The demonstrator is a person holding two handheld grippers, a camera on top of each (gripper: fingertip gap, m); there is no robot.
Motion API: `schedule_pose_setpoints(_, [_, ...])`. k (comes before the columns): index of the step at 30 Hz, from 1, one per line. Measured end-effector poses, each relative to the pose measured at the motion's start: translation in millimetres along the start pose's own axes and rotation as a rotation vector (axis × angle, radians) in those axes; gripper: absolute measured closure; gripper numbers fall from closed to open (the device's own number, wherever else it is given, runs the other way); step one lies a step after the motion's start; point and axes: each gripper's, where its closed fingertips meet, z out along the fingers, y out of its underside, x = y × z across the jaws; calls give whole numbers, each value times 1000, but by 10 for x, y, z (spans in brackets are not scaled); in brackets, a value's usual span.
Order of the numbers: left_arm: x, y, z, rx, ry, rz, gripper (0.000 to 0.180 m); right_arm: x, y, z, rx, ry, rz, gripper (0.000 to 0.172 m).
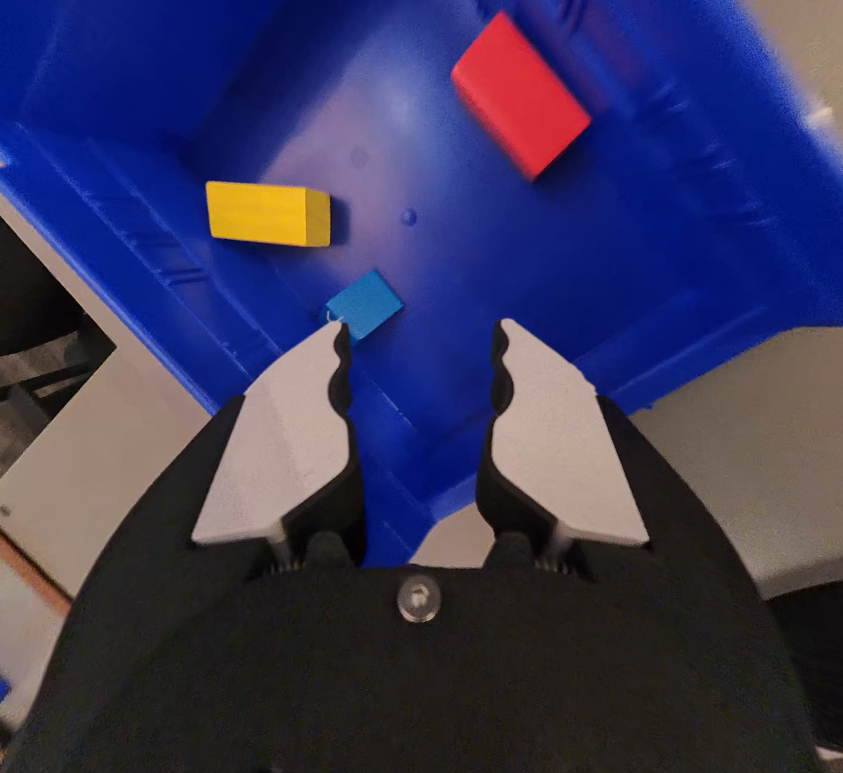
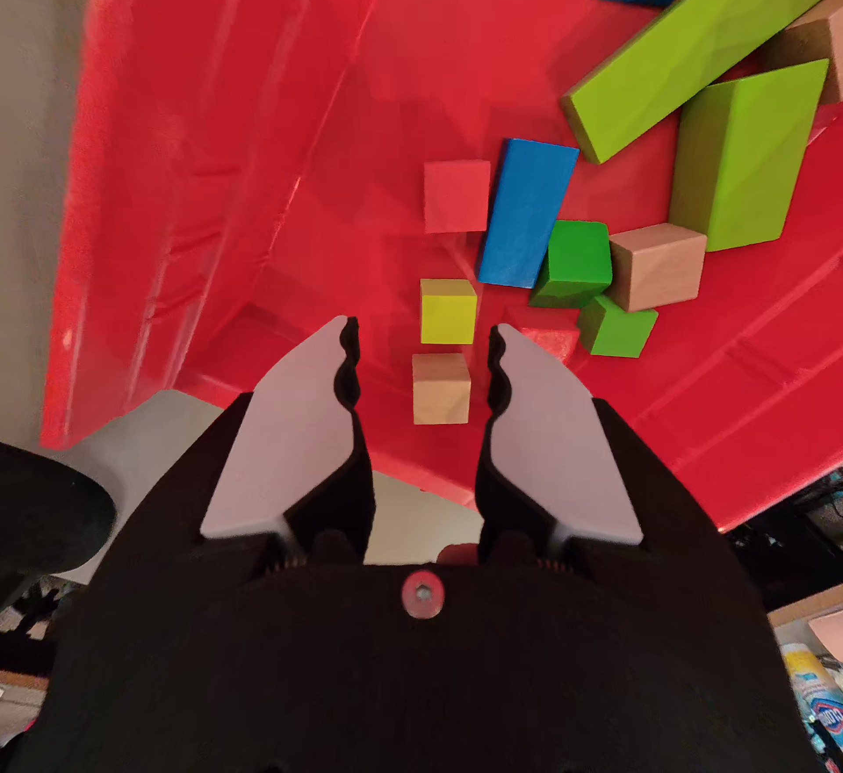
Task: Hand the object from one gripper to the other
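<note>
Lying in a glossy blue plastic bin (image 1: 137,44): smooth rectangular yellow block (image 1: 267,213).

Left wrist view: bin (image 1: 137,44) holds three blocks, well apart. Large block (image 1: 520,94) near far right wall; long block (image 1: 267,213) by left wall; small block (image 1: 365,304) near left wall, nearer the camera.

Right wrist view: second bin (image 2: 205,112); pile of blocks (image 2: 661,158) toward right wall; two cubes (image 2: 444,350) in line nearer the near wall, apart from the pile.
</note>
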Motion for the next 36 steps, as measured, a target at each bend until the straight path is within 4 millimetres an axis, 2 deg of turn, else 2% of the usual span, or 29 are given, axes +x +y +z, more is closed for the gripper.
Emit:
schedule_pose_setpoints(5, [-233,247,404,-233,-96,198,118,-94,-48,-55,31,-3,-29,120])
schedule_pose_setpoints(11, [-442,398,691,-452,-168,427,126,-154,-79,-99,55,7,-52,121])
schedule_pose_setpoints(12, [-470,426,715,-483,-180,461,137,-161,-85,-109,60,8,-56,121])
schedule_pose_setpoints(13, [-501,428,722,-499,-193,483,141,-163,-90,-124,67,12,-58,122])
schedule_pose_setpoints(17, [-480,395,730,-481,-169,487,142,-166,-133,-246,119,35,-60,124])
schedule_pose_setpoints(20, [-463,351,660,-418,-162,414,142,-206,-198,-433,188,61,-70,125])
schedule_pose_setpoints(22, [-400,262,524,-328,-142,340,143,-319,-295,-623,273,57,-96,126])
schedule_pose_setpoints(24, [-300,141,299,-242,-142,297,143,-578,-475,-874,411,-4,-154,130])
schedule_pose_setpoints(26, [-66,-22,38,-158,-107,282,143,-875,-688,-1137,548,-57,-211,134])
schedule_pose_setpoints(28, [233,-216,-216,-90,-75,302,143,-1188,-903,-1349,650,-109,-278,134])
schedule_pose_setpoints(31, [786,-587,-539,6,-19,372,143,-1863,-1328,-1636,843,-246,-440,130])
schedule_pose_setpoints(34, [1320,-968,-802,99,29,446,143,-2514,-1694,-1708,934,-314,-585,125])
schedule_pose_setpoints(36, [1622,-1195,-940,164,63,483,143,-2818,-1887,-1689,979,-335,-650,123])
